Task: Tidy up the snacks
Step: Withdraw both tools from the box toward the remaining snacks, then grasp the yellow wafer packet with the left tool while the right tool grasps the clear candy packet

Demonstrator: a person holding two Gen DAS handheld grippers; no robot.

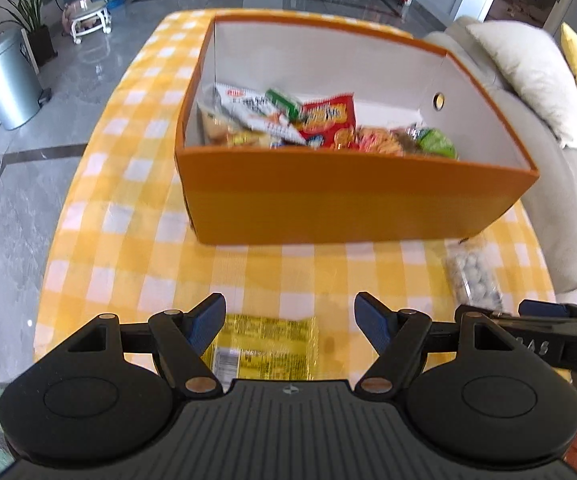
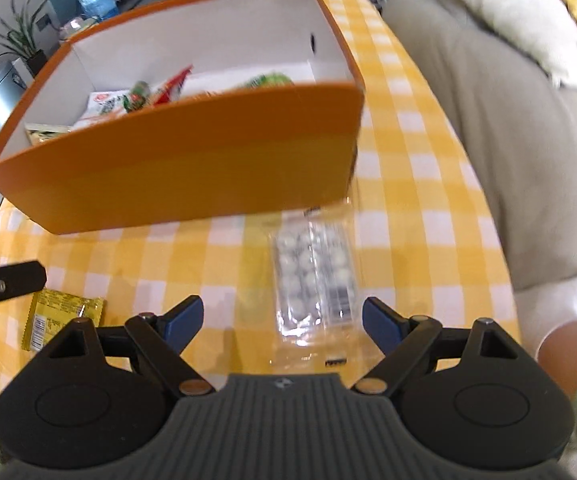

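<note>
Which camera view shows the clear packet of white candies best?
The right wrist view: the clear packet of white candies lies whole ahead of the open right gripper. The left wrist view shows it only small, at the right edge.

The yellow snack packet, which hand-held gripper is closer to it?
Left. The left hand-held gripper hangs right over the flat yellow snack packet; the right hand-held gripper is off to its right.

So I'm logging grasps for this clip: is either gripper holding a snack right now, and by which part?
Nothing is held. The left gripper is open above the yellow packet, and the right gripper is open around the clear candy pack.
</note>
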